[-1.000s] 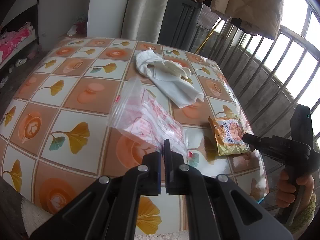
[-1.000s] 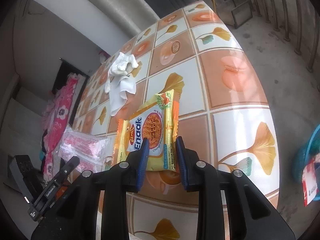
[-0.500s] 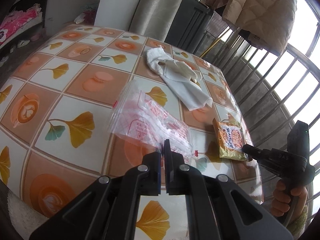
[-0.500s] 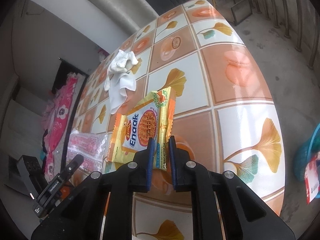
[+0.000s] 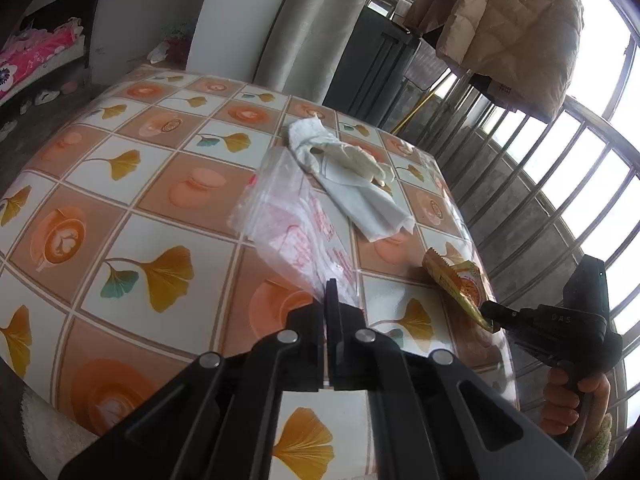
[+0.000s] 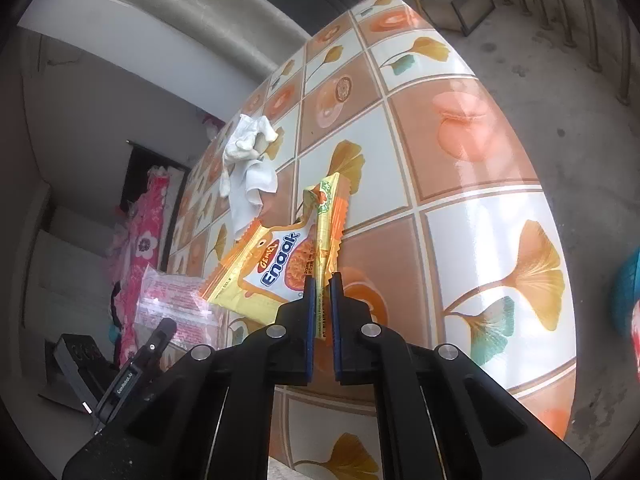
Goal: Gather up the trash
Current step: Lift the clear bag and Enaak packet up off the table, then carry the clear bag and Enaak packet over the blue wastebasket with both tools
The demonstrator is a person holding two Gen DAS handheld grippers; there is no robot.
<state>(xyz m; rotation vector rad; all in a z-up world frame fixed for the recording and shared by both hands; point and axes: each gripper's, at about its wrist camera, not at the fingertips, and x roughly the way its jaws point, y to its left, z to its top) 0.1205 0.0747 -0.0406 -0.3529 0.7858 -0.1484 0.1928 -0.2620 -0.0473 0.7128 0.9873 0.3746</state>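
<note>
Snack wrapper [image 6: 276, 268] pinched at near edge between right gripper [image 6: 321, 292] fingers, far end lifted off table [image 6: 480, 152]. Clear plastic bag [image 5: 298, 232] clamped at near corner in left gripper [image 5: 330, 300], jaws pressed together, bag raised over tiles. Crumpled white tissue [image 5: 348, 172] lies loose beyond both, near far table edge. Blue bin [image 6: 626, 292] cut off at right frame edge; contents unclear.

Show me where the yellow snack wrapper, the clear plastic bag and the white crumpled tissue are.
yellow snack wrapper [image 6: 276, 268], right wrist view, on its printed front.
clear plastic bag [image 5: 296, 232], left wrist view, on its red-printed middle.
white crumpled tissue [image 5: 352, 192], left wrist view, on its flat lower sheet.
</note>
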